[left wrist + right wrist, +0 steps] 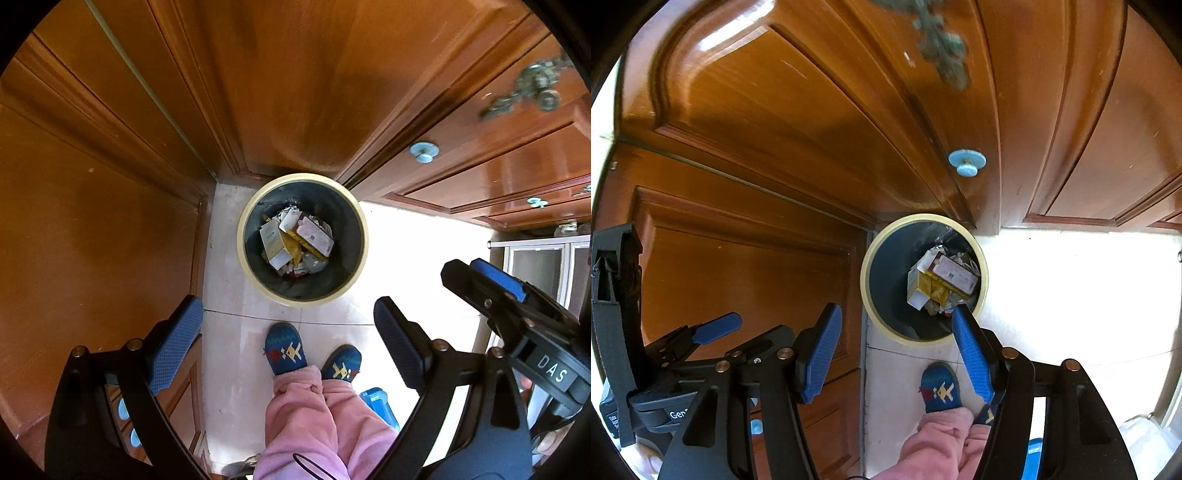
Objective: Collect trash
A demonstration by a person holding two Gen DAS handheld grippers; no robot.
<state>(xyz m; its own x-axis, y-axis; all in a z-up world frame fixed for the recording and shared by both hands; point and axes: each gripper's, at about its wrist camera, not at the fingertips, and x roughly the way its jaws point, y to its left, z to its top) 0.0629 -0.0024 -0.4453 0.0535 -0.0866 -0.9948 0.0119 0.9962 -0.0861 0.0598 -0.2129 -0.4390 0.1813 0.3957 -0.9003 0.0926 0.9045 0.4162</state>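
Observation:
A round trash bin [246, 240] with a cream rim and black liner stands on the tiled floor in a corner between wooden cabinets. It holds trash [295, 240]: cardboard boxes, yellow wrappers and crumpled paper. It also shows in the right wrist view [882, 280], with the trash [942, 284] inside. My left gripper [288, 332] is open and empty, high above the floor just short of the bin. My right gripper [897, 332] is open and empty, above the bin's near edge. The right gripper [491, 291] also shows at the right of the left wrist view.
Wooden cabinet doors [92, 221] with light blue knobs [424, 151] close in on the left, back and right. The person's feet in blue patterned slippers [286, 349] and pink trousers [314, 417] stand just before the bin. A blue object [380, 404] lies by the feet.

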